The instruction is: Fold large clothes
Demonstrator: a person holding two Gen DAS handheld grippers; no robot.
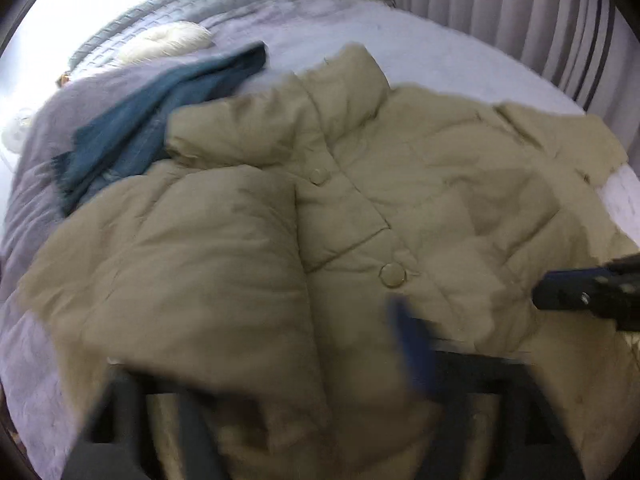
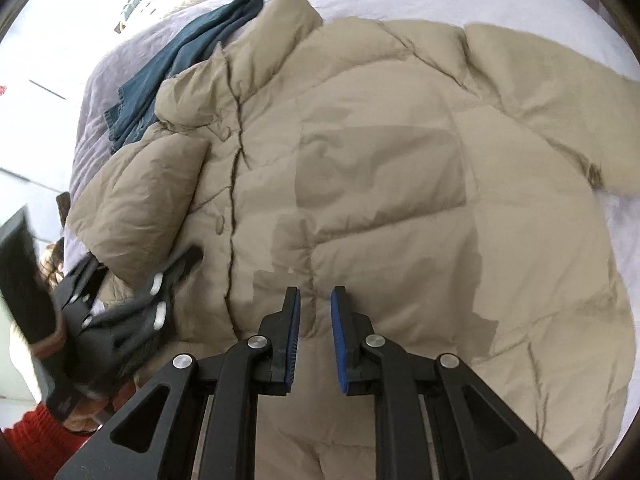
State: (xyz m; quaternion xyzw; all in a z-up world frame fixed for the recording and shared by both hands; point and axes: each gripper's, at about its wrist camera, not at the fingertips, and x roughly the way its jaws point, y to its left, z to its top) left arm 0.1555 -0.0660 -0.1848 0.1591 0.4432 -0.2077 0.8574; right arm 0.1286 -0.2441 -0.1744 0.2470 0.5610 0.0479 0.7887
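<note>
A large beige puffer jacket [image 1: 360,208] lies face up on the bed, collar away from me, left sleeve folded over its front. It fills the right wrist view [image 2: 400,180]. My left gripper [image 1: 280,360] is blurred low over the folded sleeve; one blue finger [image 1: 412,344] shows, the other is hidden by fabric. It also shows in the right wrist view [image 2: 160,280], at the sleeve's cuff. My right gripper [image 2: 315,304] hovers over the jacket's lower front, jaws slightly apart and empty. Its tip shows in the left wrist view [image 1: 560,292].
A dark teal garment [image 1: 152,120] lies beside the jacket's left shoulder, also in the right wrist view [image 2: 180,60]. The bed [image 1: 400,40] has a pale lilac cover, a cream pillow [image 1: 168,40] and grey quilt at the back. Curtains [image 1: 520,4] hang right.
</note>
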